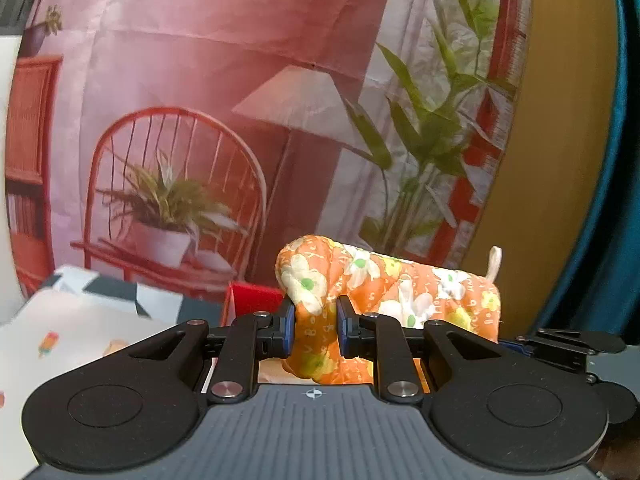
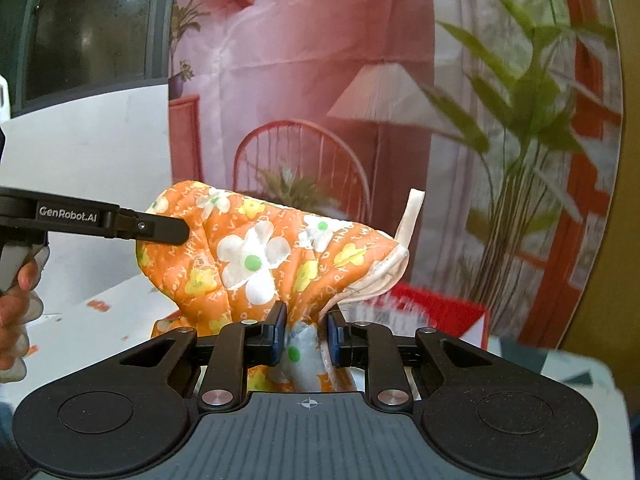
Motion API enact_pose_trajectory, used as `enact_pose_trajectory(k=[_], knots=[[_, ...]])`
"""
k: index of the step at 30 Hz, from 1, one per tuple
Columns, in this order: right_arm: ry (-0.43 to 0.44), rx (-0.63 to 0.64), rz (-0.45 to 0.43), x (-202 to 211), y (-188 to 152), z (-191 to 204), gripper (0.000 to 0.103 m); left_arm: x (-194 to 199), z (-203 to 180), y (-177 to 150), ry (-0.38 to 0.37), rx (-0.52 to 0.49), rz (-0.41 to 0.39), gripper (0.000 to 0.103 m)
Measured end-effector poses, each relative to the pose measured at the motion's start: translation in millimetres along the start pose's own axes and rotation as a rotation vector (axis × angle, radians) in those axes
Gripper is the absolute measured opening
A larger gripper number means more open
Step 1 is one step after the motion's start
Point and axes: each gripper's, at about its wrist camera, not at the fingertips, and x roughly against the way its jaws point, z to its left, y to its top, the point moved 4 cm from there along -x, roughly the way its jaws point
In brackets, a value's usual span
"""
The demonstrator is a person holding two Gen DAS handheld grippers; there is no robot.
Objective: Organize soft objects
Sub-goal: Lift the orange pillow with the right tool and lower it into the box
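An orange quilted oven mitt (image 1: 384,288) with white and yellow flowers hangs in the air, stretched between both grippers. My left gripper (image 1: 316,328) is shut on the mitt's rounded finger end. My right gripper (image 2: 306,334) is shut on the cuff end of the mitt (image 2: 256,256), where the white trim and hanging loop (image 2: 410,216) stick up. In the right wrist view the left gripper (image 2: 168,230) reaches in from the left, pinching the mitt's far end, with a hand (image 2: 16,300) on its handle.
A red box (image 2: 444,312) stands behind and below the mitt, also seen as a red box (image 1: 256,300) in the left wrist view. A white patterned tabletop (image 1: 72,328) lies below. A printed backdrop (image 1: 240,120) of a chair, lamp and plants fills the background.
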Motion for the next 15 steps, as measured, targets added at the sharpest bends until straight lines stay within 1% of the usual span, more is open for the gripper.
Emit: enact_pose_trajectory(k=[4, 7, 11, 15], knots=[[-0.053, 0.017, -0.016, -24, 7, -7, 0.019, -29, -6, 9, 0.035, -0.068, -0.015, 0.022], [-0.091, 0.015, -0.003, -45, 2, -11, 0.019, -51, -6, 4, 0.046, -0.098, 0.02, 0.022], [-0.103, -0.023, 0.062, -69, -18, -18, 0.019, -76, -3, -15, 0.052, -0.129, 0.13, 0.022], [-0.076, -0.062, 0.171, -85, -44, -22, 0.019, -90, 5, -38, 0.044, -0.125, 0.249, 0.022]])
